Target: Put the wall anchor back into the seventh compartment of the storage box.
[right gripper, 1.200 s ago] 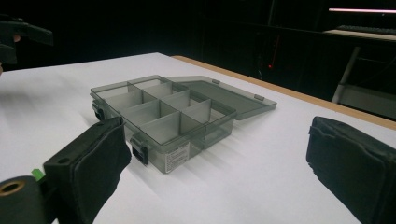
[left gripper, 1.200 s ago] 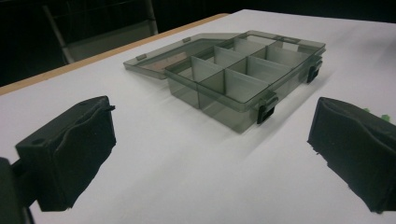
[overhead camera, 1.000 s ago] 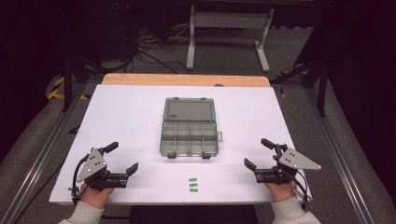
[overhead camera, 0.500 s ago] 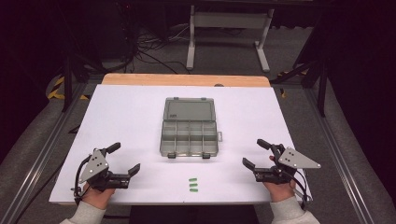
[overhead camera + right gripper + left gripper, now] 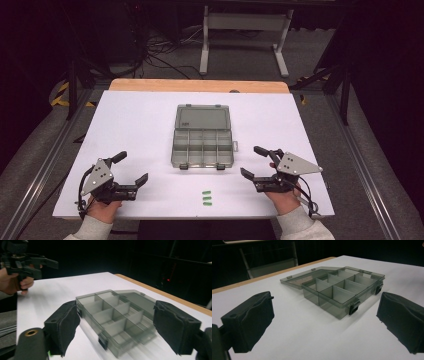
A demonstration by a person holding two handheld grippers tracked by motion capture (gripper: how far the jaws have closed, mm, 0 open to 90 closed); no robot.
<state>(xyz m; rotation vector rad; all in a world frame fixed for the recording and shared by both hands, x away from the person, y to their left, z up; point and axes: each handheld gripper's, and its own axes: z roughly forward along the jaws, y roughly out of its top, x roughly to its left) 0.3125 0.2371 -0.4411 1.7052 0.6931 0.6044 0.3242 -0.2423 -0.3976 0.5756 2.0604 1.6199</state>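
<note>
White table [image 5: 135,125] bears open organizer [image 5: 203,142] (green pieces [image 5: 206,198] near).

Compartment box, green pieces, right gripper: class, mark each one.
compartment box [image 5: 203,148], high view, on a middle divider.
green pieces [image 5: 206,198], high view, on the middle piece.
right gripper [image 5: 254,162], high view, midway between its fingertips.

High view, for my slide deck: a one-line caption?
Two open hand-held tools, left and right, flank an open compartment box and green pieces.
</note>
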